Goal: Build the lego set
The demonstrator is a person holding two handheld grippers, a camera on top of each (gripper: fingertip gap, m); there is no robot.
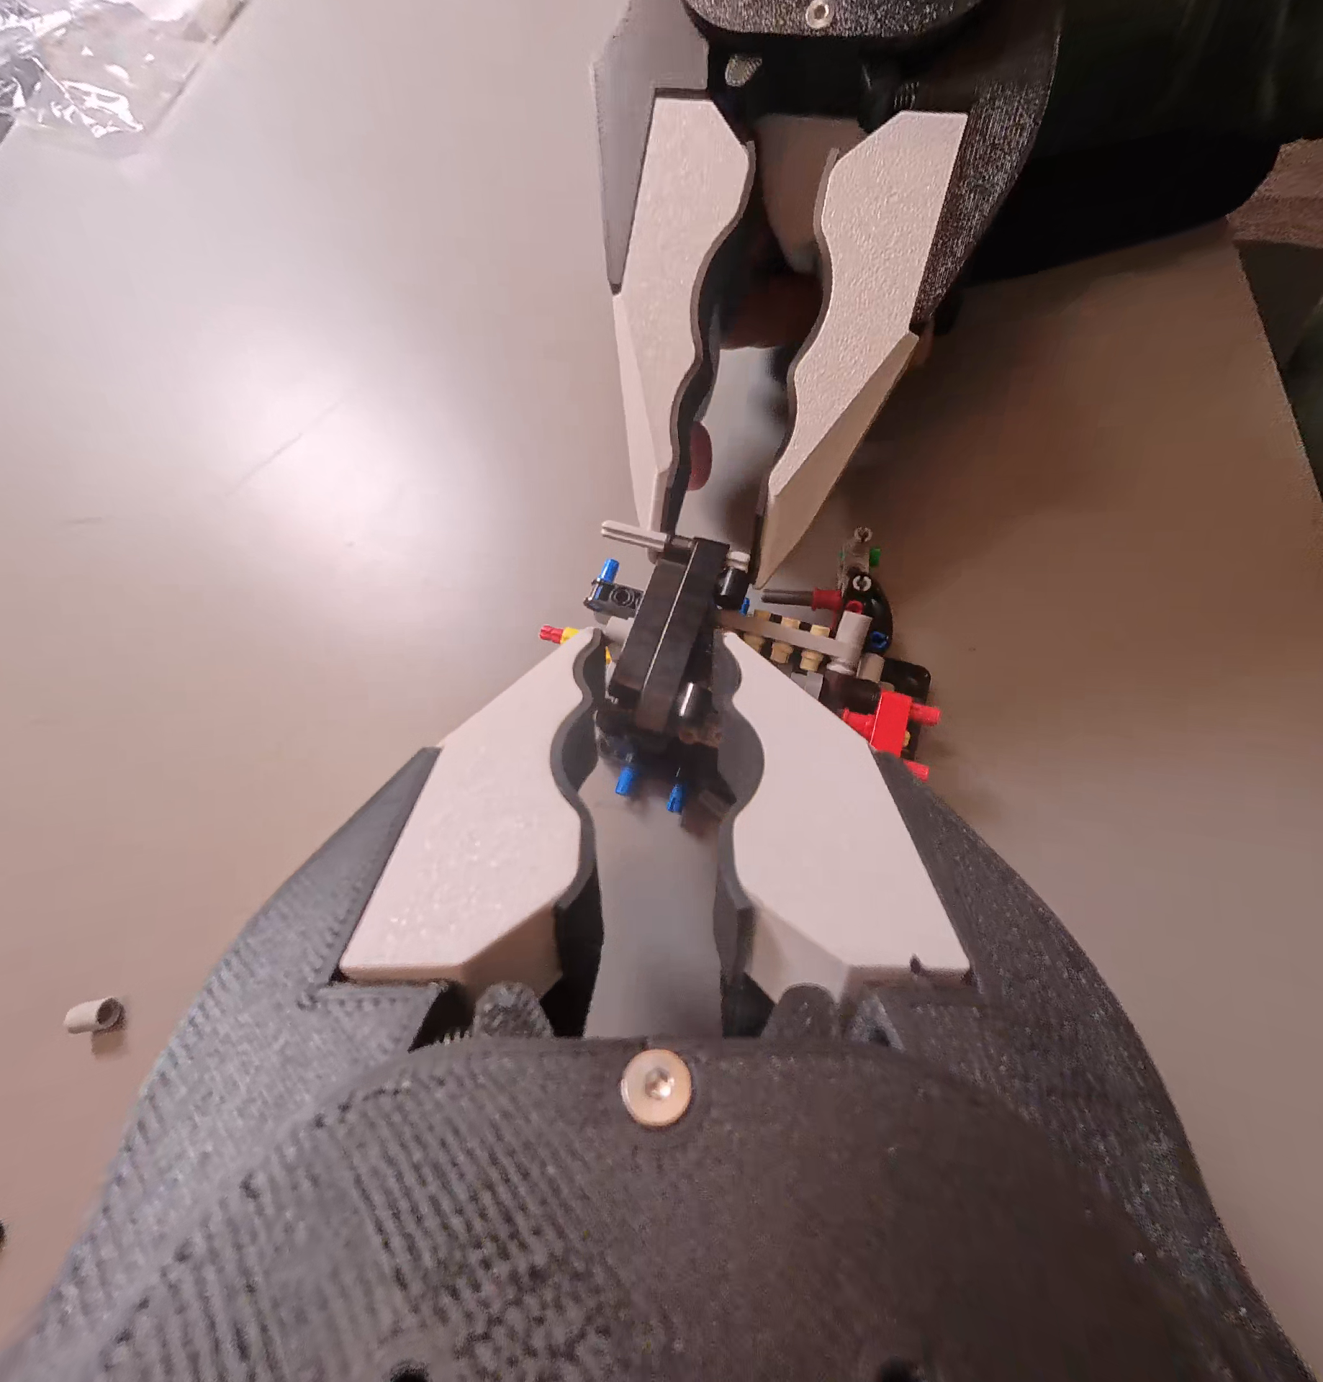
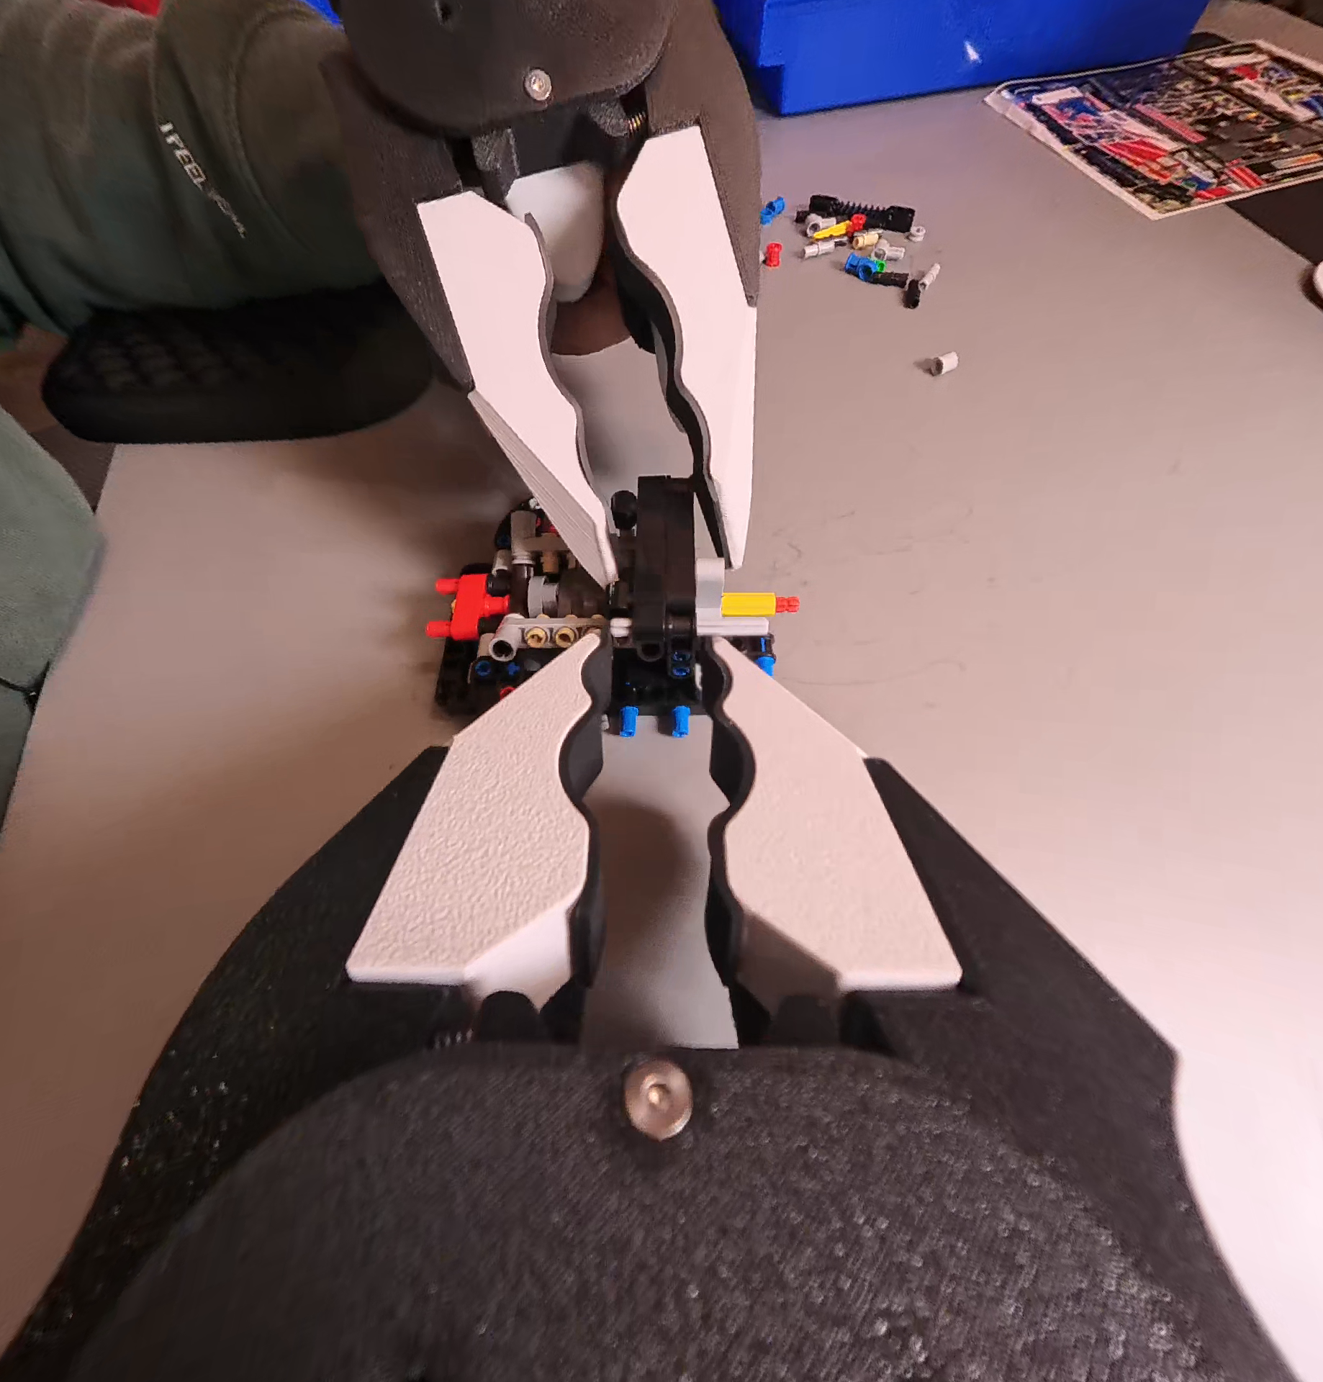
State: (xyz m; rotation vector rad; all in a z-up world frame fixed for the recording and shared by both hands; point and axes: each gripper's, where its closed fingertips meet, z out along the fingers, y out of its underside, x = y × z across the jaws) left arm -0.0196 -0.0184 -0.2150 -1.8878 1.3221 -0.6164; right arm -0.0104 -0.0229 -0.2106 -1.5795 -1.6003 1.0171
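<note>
Grey tabletop [image 1: 232, 374], left wrist view: left tool [image 1: 658, 658] at frame centre, fingers closed on the black beam [image 1: 666, 636] of the lego build [image 1: 815, 650]. Right tool [image 1: 711, 553] comes down from the upper middle, tips narrowly parted at the beam's far end. Wide bare surface at left; tabletop edge runs down the right side, near the build. Loose grey sleeve [image 1: 94, 1015] at lower left.

Right wrist view: right tool [image 2: 655, 650] at centre, fingers close either side of the build [image 2: 554, 613]; whether they pinch it, cannot tell. Left tool [image 2: 673, 568] descends from above. Scattered pieces [image 2: 860, 239], booklet [image 2: 1197, 120], blue bin [image 2: 943, 45] at upper right; open room at right.
</note>
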